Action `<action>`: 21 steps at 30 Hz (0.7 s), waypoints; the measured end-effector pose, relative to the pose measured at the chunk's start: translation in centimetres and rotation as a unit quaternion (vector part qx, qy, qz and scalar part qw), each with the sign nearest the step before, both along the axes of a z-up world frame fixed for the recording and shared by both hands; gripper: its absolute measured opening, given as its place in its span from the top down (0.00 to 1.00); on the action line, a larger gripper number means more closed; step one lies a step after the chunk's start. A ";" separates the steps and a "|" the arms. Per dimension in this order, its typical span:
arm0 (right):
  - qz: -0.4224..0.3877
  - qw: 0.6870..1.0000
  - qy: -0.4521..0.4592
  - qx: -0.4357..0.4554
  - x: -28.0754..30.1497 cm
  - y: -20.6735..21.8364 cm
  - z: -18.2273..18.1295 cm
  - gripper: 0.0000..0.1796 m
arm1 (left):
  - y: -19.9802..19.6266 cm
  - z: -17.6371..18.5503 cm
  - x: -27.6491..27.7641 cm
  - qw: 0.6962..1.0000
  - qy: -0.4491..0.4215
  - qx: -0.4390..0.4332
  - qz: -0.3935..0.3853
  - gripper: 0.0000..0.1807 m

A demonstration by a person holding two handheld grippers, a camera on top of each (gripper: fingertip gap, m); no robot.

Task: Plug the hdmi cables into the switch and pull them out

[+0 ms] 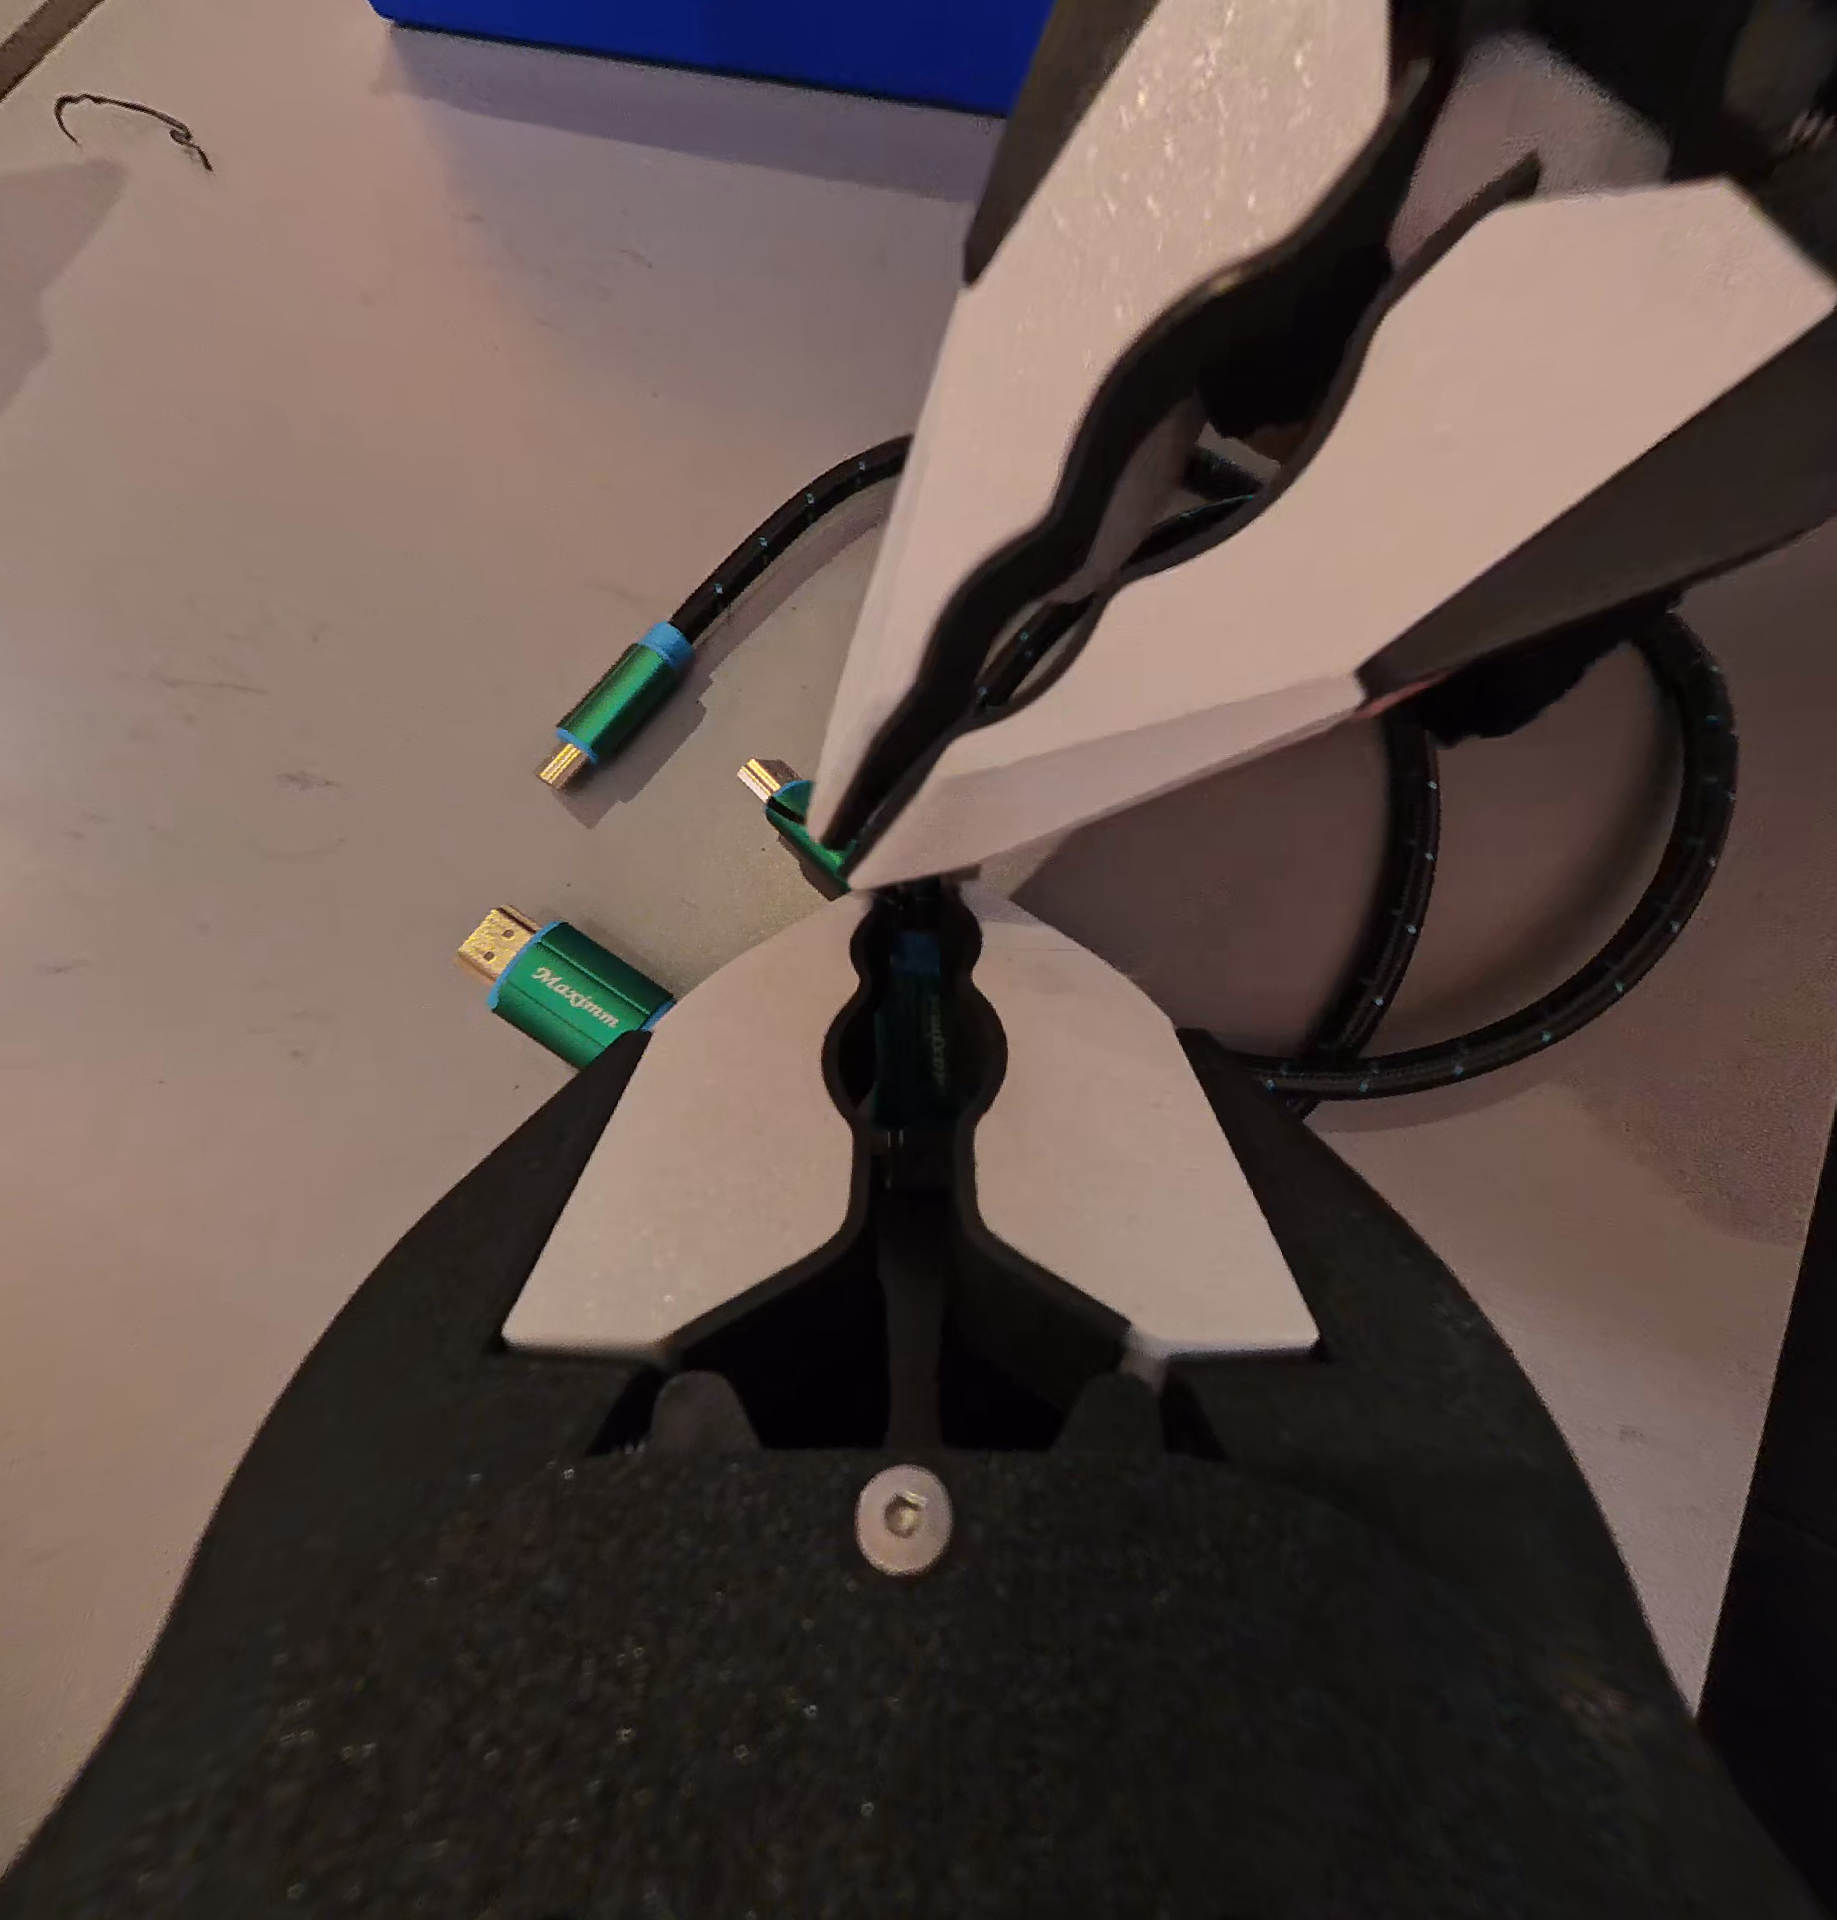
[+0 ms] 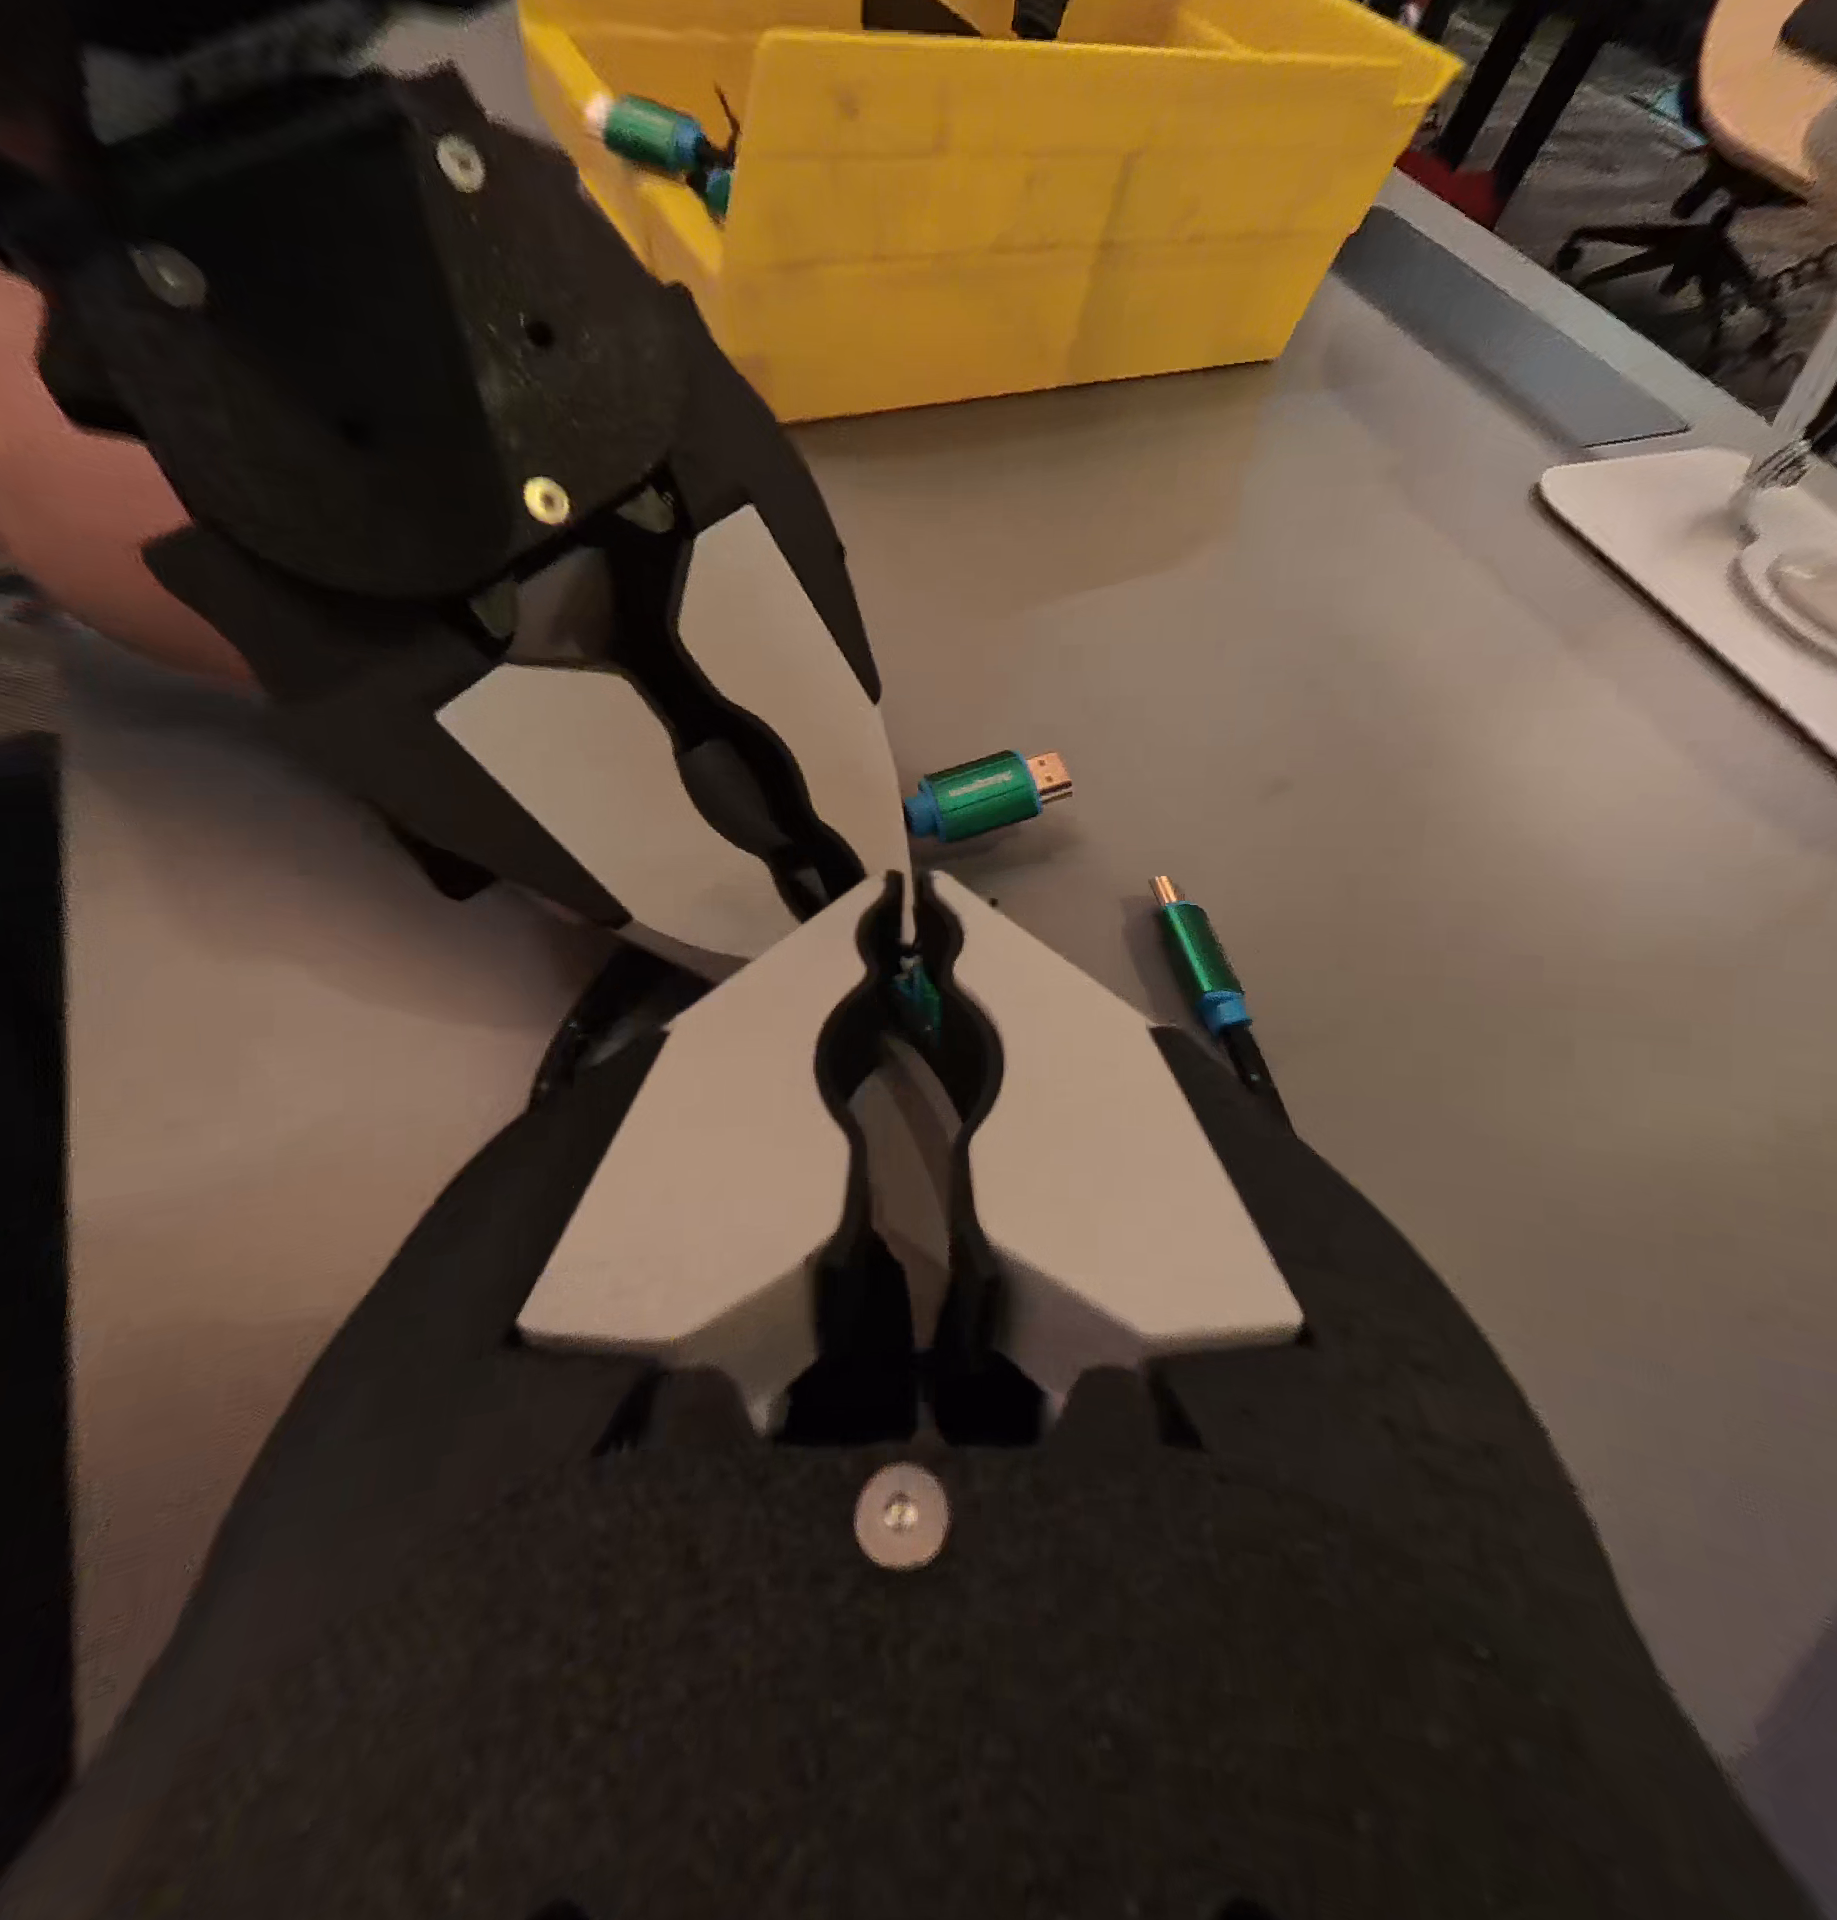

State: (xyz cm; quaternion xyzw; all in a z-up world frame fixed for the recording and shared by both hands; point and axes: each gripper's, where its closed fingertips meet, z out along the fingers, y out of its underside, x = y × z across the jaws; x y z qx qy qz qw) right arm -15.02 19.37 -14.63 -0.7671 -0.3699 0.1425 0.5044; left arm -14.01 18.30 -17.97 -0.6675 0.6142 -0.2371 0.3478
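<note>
My left gripper (image 1: 914, 909) and my right gripper (image 2: 909, 894) meet tip to tip just above the grey table (image 1: 270, 468). The right gripper (image 1: 841, 862) comes in from the upper right, shut on a green HDMI plug (image 1: 794, 816) with a gold tip. A dark green plug body (image 1: 929, 1029) sits between the left gripper's shut fingers. I cannot tell if it is the same plug. Two more green plugs lie loose: a wide one (image 1: 566, 987) (image 2: 987, 795) and a slim one (image 1: 613, 717) (image 2: 1194, 961). A black braided cable (image 1: 1714, 790) loops behind. No switch is in view.
A yellow bin (image 2: 997, 260) stands at the back with another green plug (image 2: 649, 130) in it. A blue box (image 1: 706, 31) is at the far edge. A white stand base (image 2: 1672, 561) lies at the right. A hand (image 2: 62, 520) holds the left gripper (image 2: 862, 873). Only a small space, under 4 cm, lies between the two pairs of fingers.
</note>
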 end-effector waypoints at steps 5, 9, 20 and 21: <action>0.001 1.000 -0.005 0.009 0.1 -0.2 -0.1 1.00 | 0.0 0.0 0.0 1.000 0.000 -0.004 0.000 0.95; 0.009 0.999 0.033 -0.019 0.3 -0.5 -0.1 1.00 | -0.3 0.7 -0.6 0.998 -0.019 -0.054 -0.009 0.93; 0.047 0.997 0.054 -0.041 -0.3 -1.3 0.0 1.00 | 0.6 2.7 0.4 0.978 -0.035 -0.147 -0.147 0.97; 0.046 0.997 0.054 -0.041 -0.3 -1.3 -0.1 1.00 | 0.8 2.6 0.6 0.977 -0.030 -0.146 -0.152 0.97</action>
